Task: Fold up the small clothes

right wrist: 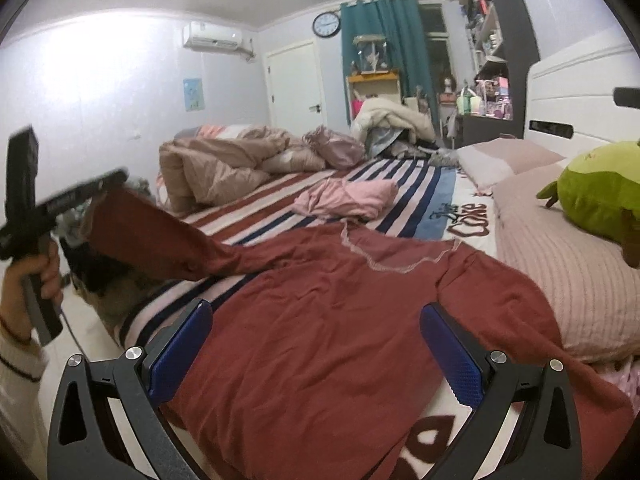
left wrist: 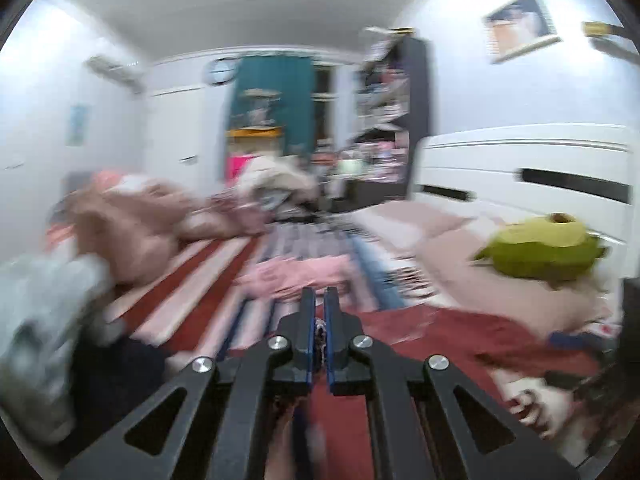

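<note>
A dark red long-sleeved top [right wrist: 320, 320] lies spread on the striped bed. My left gripper [left wrist: 319, 300] is shut on the end of its left sleeve [right wrist: 160, 236] and holds it lifted above the bed's left edge; the gripper also shows in the right wrist view [right wrist: 100, 184]. The left wrist view is blurred; the red top [left wrist: 460, 332] shows below and right of the fingers. My right gripper [right wrist: 316, 312] is open and empty, just above the top's lower body. A crumpled pink garment [right wrist: 348, 200] lies farther back on the bed.
A green plush toy [right wrist: 592, 196] sits on pink pillows [right wrist: 560, 272] at the right, by the white headboard [right wrist: 580, 92]. A bunched beige duvet [right wrist: 216, 164] lies at the back left of the bed. A dark clothes pile [right wrist: 92, 268] sits at the bed's left edge.
</note>
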{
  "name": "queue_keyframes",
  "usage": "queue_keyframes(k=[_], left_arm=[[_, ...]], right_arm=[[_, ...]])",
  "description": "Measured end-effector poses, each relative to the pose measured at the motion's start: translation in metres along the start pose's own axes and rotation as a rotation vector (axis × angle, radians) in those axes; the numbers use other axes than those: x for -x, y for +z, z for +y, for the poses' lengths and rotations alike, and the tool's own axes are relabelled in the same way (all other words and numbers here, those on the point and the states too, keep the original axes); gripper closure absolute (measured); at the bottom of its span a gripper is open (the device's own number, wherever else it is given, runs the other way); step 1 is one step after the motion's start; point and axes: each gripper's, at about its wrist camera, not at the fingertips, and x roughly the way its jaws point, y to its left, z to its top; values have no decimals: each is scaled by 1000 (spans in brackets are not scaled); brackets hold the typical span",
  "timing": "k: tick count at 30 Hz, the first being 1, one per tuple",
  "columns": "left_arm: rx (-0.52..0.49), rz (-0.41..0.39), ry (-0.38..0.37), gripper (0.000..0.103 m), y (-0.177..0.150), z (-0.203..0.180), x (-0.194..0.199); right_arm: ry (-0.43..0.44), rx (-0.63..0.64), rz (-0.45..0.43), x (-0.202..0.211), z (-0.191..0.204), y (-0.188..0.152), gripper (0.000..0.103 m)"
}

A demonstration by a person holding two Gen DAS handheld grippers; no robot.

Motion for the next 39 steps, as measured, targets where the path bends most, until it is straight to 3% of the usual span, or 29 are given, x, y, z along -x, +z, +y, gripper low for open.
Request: queue_keyframes(k=[5,8,9,12,15,17,19,23,25,27,29,31,34,39], left_arm=[[-14,108,-260,101,-7,-75,-58],[15,220,-436,101,-31,-122,-92],[46,279,-537,101,-46,-138,-105],[68,406,-676,101,-81,-169,-130],[55,478,-664,101,-100,-183,-138],[91,498,-671,94,-105,-175,-140],[101,484,-650,72,-103,-163,-128],[74,425,-519,51,-98,-132,-106],[58,382,-413,26,-94,-113,-93],[24,333,-284,21,-90,-94,-78],[7,316,-199,17,-89,-81,-78],[13,291,-109,10,-90,-63,-71],[38,276,-70,9,-94,-41,-63],[78,271,-68,9,-104,-21,-58]], right_arm=[[-39,-73,-84,22,-25,4,0],[-95,-122,-117,37,-47,4,0],[-104,-129,-118,39,-52,3,0],[-144,-141,-86,43,-75,-3,0],[-177,-134,-3,38,-94,-15,0],[-176,-135,34,33,-101,-20,0],[-146,-142,73,24,-106,-26,0],[-45,-137,160,-1,-102,-35,0],[-1,-119,210,-13,-96,-41,0],[43,-102,273,-30,-88,-46,14],[69,-92,343,-45,-83,-53,39],[62,-81,377,-52,-81,-60,49],[11,-153,347,-43,-93,-67,49],[-112,-337,271,-1,-133,-84,49]])
